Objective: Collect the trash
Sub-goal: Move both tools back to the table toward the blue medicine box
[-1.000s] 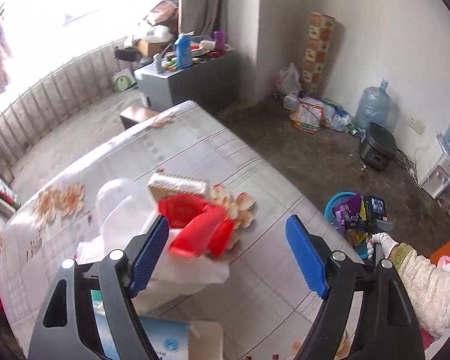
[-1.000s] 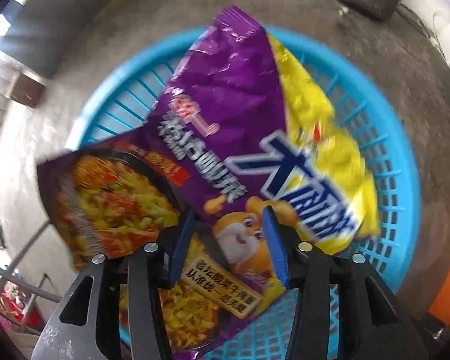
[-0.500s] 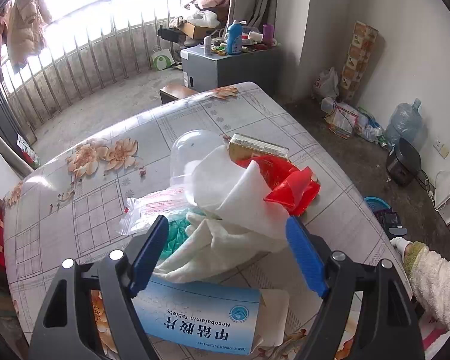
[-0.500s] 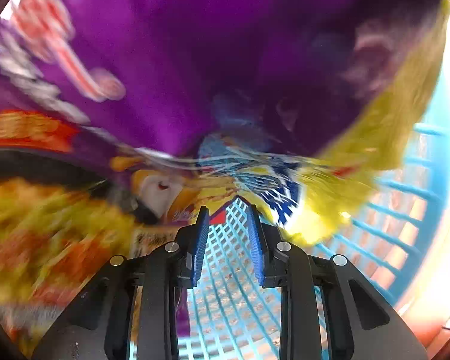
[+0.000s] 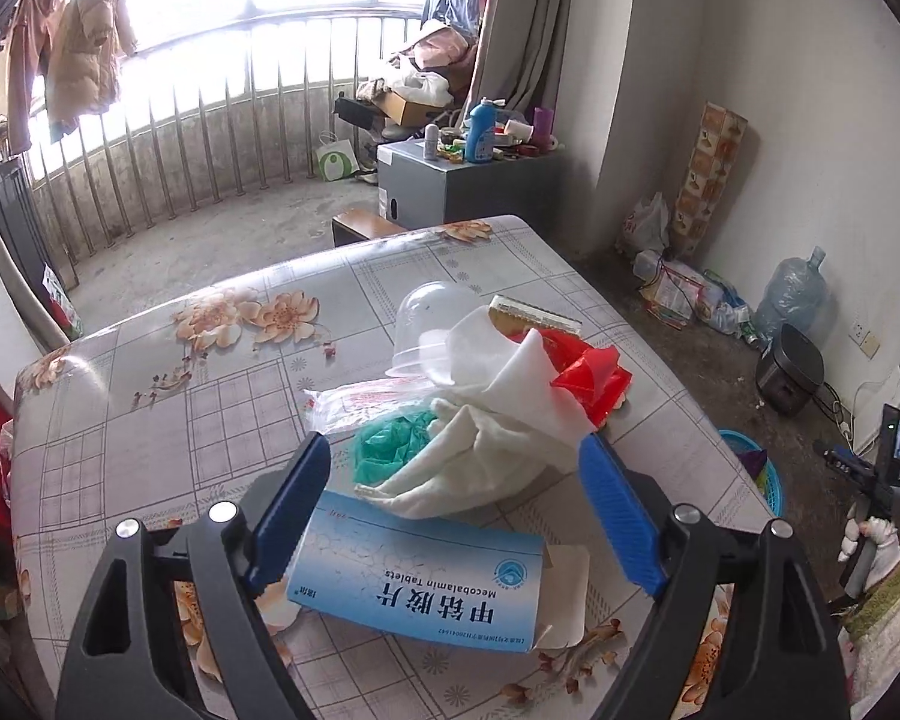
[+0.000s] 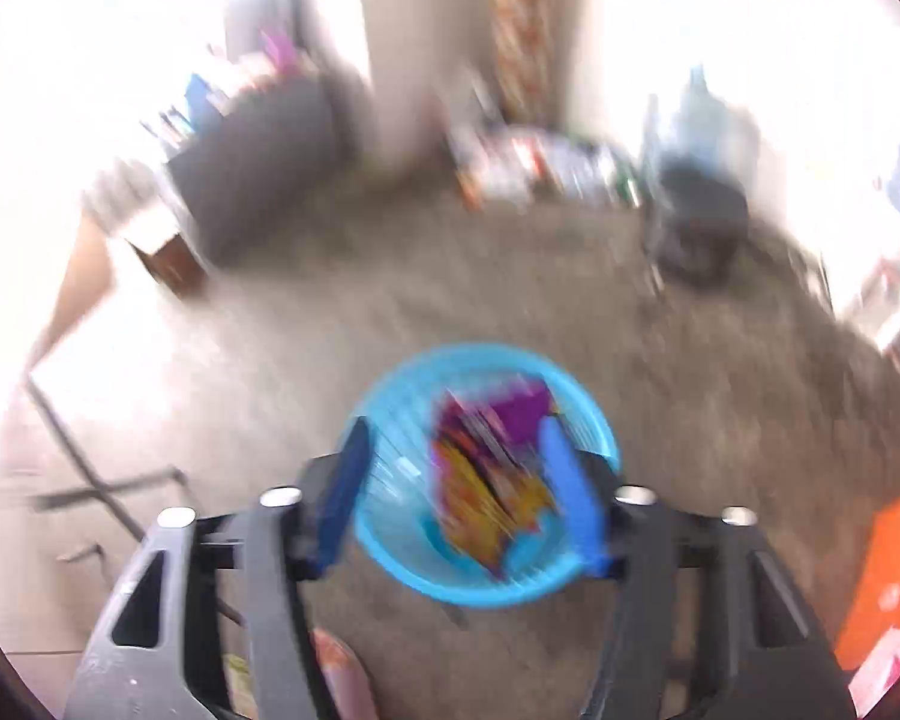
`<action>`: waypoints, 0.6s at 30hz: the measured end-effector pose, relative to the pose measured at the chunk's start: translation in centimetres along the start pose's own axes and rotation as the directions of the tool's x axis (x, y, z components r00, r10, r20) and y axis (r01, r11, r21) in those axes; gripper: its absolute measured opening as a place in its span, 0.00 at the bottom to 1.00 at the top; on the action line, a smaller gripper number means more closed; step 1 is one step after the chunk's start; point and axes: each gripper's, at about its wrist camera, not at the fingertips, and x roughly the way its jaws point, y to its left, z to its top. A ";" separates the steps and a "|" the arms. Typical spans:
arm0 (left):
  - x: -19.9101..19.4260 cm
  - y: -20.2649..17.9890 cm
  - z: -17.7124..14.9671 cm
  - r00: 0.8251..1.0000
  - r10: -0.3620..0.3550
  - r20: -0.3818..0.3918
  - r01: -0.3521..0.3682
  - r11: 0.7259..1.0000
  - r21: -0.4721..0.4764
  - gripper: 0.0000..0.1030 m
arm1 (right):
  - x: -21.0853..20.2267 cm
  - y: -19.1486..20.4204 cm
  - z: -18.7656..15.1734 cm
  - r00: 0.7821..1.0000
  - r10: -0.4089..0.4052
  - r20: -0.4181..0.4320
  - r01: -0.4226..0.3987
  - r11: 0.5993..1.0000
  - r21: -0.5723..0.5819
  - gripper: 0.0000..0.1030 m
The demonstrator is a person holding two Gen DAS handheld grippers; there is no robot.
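My left gripper [image 5: 455, 450] hovers over the flowered table [image 5: 150, 420], its jaws opening with nothing pressed between them. Ahead of its fingers lies a heap of trash: white tissue [image 5: 486, 438], a green plastic bag [image 5: 390, 438], a red wrapper [image 5: 594, 378], a clear cup [image 5: 426, 324] and a blue medicine box [image 5: 414, 582]. In the blurred right wrist view my right gripper [image 6: 455, 444] is high above the blue basket [image 6: 390, 564] on the floor. Its jaws are opening and hold nothing. Purple and yellow snack wrappers [image 6: 492, 468] lie in the basket.
The basket's rim [image 5: 771, 480] shows past the table's right edge, near a gloved hand [image 5: 870, 534]. A grey cabinet [image 5: 450, 186] with bottles stands behind the table. A water jug [image 5: 789, 300] and a black cooker [image 5: 789, 369] sit by the wall. Metal table legs [image 6: 90, 480] stand left of the basket.
The right gripper let the snack wrappers go into the basket, opened wide and rose well above it. The left gripper drew back over the table, bringing the medicine box into view.
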 end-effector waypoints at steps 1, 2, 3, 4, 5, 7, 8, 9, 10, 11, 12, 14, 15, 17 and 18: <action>-0.6 0.5 -0.4 1.000 -0.003 0.013 0.003 1.000 -0.011 0.82 | -2.4 1.6 0.3 0.996 0.034 0.081 -0.032 0.999 -0.027 0.94; -1.1 0.9 -0.8 1.000 -0.006 0.025 0.007 1.000 -0.024 0.82 | -4.8 3.1 0.3 0.986 0.066 0.156 -0.058 0.997 -0.058 0.93; -1.6 1.4 -1.2 0.999 -0.009 0.036 0.011 0.999 -0.040 0.82 | -6.5 4.7 0.3 0.973 0.095 0.212 -0.078 0.993 -0.089 0.93; -2.0 1.8 -1.7 0.999 -0.014 0.042 0.016 0.999 -0.051 0.83 | -7.9 6.2 0.4 0.962 0.120 0.246 -0.093 0.989 -0.116 0.93; -2.3 2.3 -2.1 0.999 -0.018 0.048 0.021 0.998 -0.062 0.83 | -8.9 7.4 0.8 0.954 0.147 0.262 -0.115 0.984 -0.135 0.93; -2.7 3.0 -3.0 0.999 -0.020 0.048 0.024 0.997 -0.077 0.83 | -10.5 9.3 1.7 0.936 0.225 0.272 -0.192 0.971 -0.142 0.93; -2.9 3.4 -3.4 0.999 -0.022 0.049 0.025 0.996 -0.082 0.83 | -11.2 10.7 1.6 0.921 0.266 0.286 -0.236 0.962 -0.136 0.93; -3.1 3.9 -3.8 0.998 -0.025 0.052 0.029 0.996 -0.088 0.83 | -12.0 12.5 1.9 0.898 0.317 0.304 -0.289 0.948 -0.134 0.93; -3.1 4.3 -4.3 0.998 -0.028 0.053 0.033 0.995 -0.098 0.83 | -12.7 14.2 1.8 0.879 0.364 0.308 -0.337 0.931 -0.139 0.93; -3.1 4.8 -4.7 0.998 -0.033 0.048 0.038 0.993 -0.111 0.83 | -13.2 15.6 2.0 0.863 0.418 0.285 -0.391 0.908 -0.147 0.93; -2.9 5.3 -5.1 0.998 -0.040 0.039 0.045 0.990 -0.130 0.83 | -13.7 17.7 2.1 0.844 0.477 0.245 -0.452 0.879 -0.153 0.93; -2.5 6.4 -5.8 0.998 -0.050 0.025 0.054 0.984 -0.168 0.83 | -12.8 20.5 1.9 0.797 0.586 0.146 -0.564 0.809 -0.169 0.93; -2.1 7.0 -6.0 0.999 -0.049 0.021 0.053 0.980 -0.190 0.83 | -12.6 22.1 1.5 0.779 0.619 0.097 -0.599 0.781 -0.176 0.91; -1.4 8.0 -6.5 0.999 -0.050 0.009 0.050 0.972 -0.228 0.83 | -12.3 25.6 0.4 0.753 0.658 -0.002 -0.645 0.739 -0.195 0.81; -1.0 8.5 -6.6 0.999 -0.052 0.002 0.051 0.968 -0.246 0.82 | -11.9 27.2 -0.3 0.743 0.667 -0.059 -0.663 0.721 -0.204 0.78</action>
